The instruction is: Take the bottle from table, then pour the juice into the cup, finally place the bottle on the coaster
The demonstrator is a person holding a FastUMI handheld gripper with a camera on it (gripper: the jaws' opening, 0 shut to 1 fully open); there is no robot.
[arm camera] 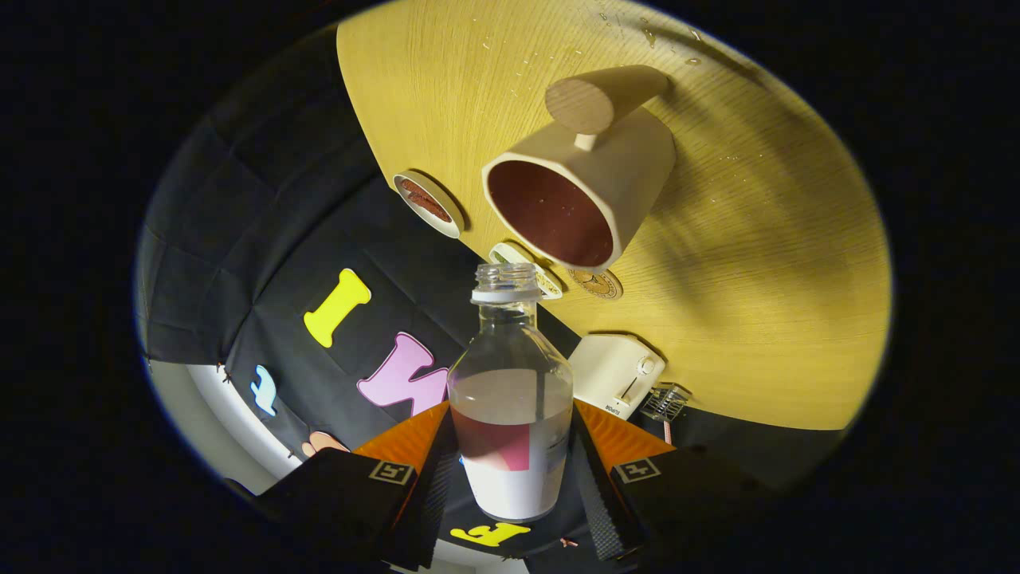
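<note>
A clear bottle [510, 399] with a white label and no cap sits between my fingers, and my gripper [510, 430] is shut on its lower body. Clear liquid fills it about halfway. The whole view is rolled, so the bottle is tilted against the wooden table [757, 279]. Its open mouth points at the near rim of a cream cup [606, 171] with a dark red inside and a round wooden handle. No stream shows at the mouth. A round coaster [428, 203] with a reddish pattern lies beside the cup, and another coaster [550, 283] peeks out behind the bottle's neck.
A white toaster [613, 373] and a small wire basket [665, 401] stand at the table's edge beside my right finger. A wooden disc [598, 283] lies under the cup's rim. Droplets [645, 32] speckle the table beyond the cup. The black cloth wall hangs past the table.
</note>
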